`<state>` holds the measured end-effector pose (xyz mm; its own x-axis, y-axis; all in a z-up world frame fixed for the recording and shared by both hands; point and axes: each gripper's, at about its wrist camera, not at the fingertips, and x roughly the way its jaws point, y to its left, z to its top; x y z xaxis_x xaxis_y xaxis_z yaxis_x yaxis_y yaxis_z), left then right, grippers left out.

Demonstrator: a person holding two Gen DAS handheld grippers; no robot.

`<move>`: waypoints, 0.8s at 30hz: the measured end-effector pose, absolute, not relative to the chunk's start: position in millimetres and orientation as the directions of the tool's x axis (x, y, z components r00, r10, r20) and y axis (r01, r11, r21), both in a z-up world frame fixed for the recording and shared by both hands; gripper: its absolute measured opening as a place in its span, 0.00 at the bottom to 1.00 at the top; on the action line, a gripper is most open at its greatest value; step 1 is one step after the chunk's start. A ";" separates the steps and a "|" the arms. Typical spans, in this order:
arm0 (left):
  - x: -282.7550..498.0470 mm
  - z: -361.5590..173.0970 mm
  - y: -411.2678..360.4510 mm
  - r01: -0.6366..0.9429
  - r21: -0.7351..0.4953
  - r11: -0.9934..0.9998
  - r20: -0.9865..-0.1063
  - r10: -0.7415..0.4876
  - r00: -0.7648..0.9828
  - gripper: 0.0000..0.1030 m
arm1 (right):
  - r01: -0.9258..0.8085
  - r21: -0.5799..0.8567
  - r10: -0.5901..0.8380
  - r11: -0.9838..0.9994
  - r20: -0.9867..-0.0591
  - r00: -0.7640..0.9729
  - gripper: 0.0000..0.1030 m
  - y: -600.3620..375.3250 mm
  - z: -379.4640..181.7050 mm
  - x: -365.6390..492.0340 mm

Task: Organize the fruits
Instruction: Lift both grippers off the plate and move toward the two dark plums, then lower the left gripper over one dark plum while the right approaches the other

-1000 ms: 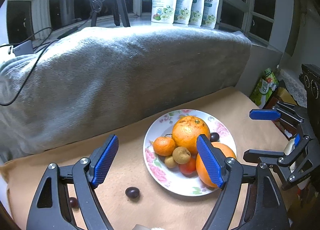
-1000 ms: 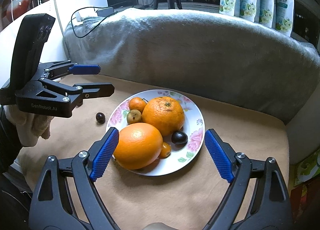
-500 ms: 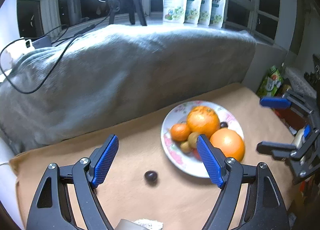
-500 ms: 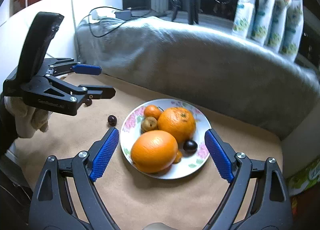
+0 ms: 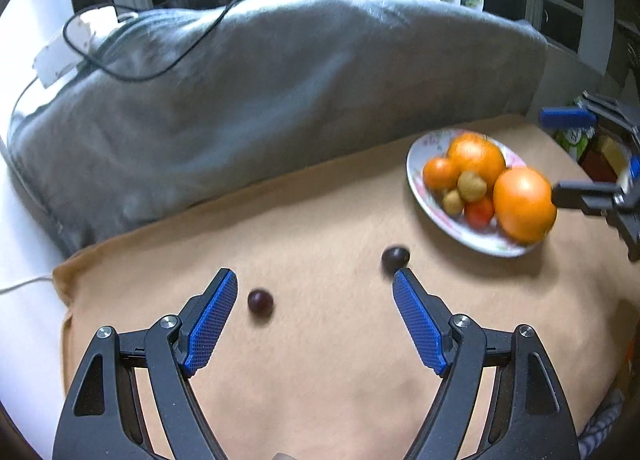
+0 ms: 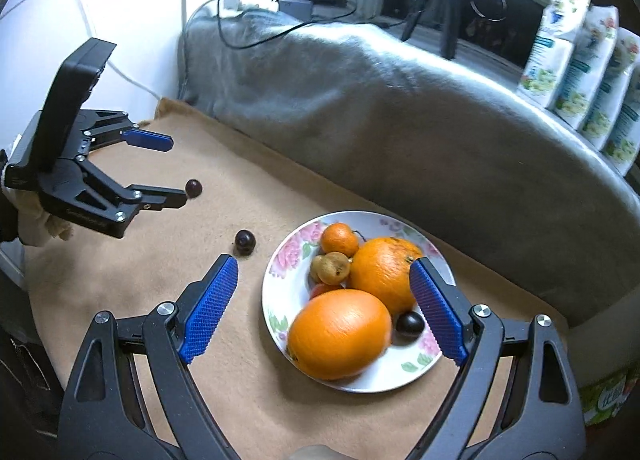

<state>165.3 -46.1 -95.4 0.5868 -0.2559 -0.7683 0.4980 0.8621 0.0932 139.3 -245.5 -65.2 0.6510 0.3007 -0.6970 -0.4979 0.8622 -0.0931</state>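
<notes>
A floral white plate [image 5: 416, 184] [image 6: 280, 300] sits on the tan cloth, holding two big oranges [image 6: 340, 334], a small tangerine [image 6: 340, 238], two brownish fruits [image 6: 332, 267], a red one and a dark plum [image 6: 410, 325]. Two dark plums lie loose on the cloth: one [image 5: 260, 301] [image 6: 193, 188] just ahead of my left gripper [image 5: 314, 280], the other [image 5: 395, 257] [image 6: 245, 241] by its right fingertip. My left gripper [image 6: 176, 170] is open and empty. My right gripper [image 6: 324, 266] hovers open over the plate's near side, empty.
A grey blanket [image 5: 280, 100] covers the raised back behind the cloth, with a cable and white adapter [image 5: 60, 56] on it. Detergent pouches [image 6: 580, 68] stand on the sill. A green packet [image 6: 604, 396] lies past the cloth's right edge.
My left gripper swung left, away from the plate, and dipped toward the two loose plums. My right gripper shifted and rolled, and the plate now sits tilted nearer its right finger.
</notes>
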 end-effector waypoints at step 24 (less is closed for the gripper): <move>159.7 -100.5 5.4 0.452 0.008 0.892 -0.774 -0.280 0.567 0.60 | -0.646 -0.149 0.316 0.749 -0.776 0.546 0.76 -165.7 -72.6 145.7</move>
<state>159.7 5.4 -100.5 0.5673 -0.2805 -0.7742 0.4519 0.8920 0.0080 145.7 -165.7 -72.6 0.5457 0.3157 -0.7762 -0.6458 0.7487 -0.1495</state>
